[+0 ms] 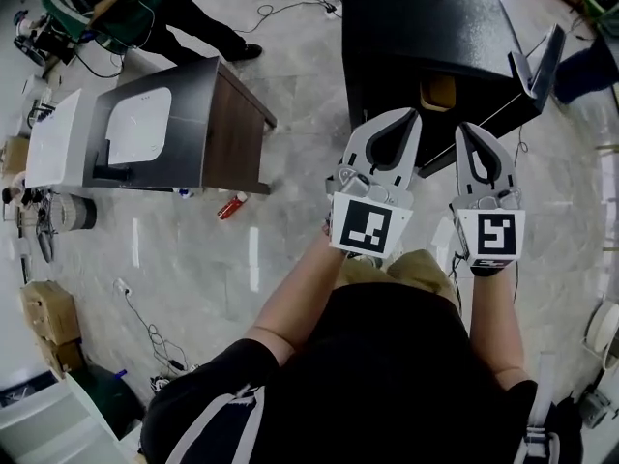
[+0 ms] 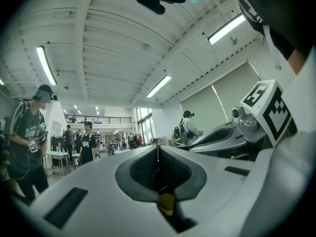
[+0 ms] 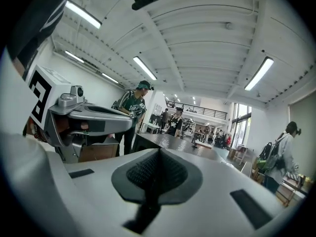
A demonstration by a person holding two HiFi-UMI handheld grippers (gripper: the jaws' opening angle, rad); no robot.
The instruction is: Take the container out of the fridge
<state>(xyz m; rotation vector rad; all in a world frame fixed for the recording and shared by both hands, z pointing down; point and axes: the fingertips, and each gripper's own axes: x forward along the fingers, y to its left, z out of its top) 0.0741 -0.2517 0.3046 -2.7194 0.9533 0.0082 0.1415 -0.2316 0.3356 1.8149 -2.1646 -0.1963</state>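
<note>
Overhead, the left tool [image 1: 414, 116] and right tool [image 1: 467, 129] hover side by side before the black fridge [image 1: 416, 27]. A yellowish container [image 1: 440, 93] sits in its open front.
Left gripper view: jaws together, nothing gripped.
Right gripper view: jaws together, nothing gripped.

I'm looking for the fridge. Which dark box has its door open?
The black fridge at top, its door swung out rightward; the brown-sided cabinet on the left shows none.

Black fridge [image 1: 416, 27] stands open; a yellowish container [image 1: 437, 93] sits just inside, partly hidden.
</note>
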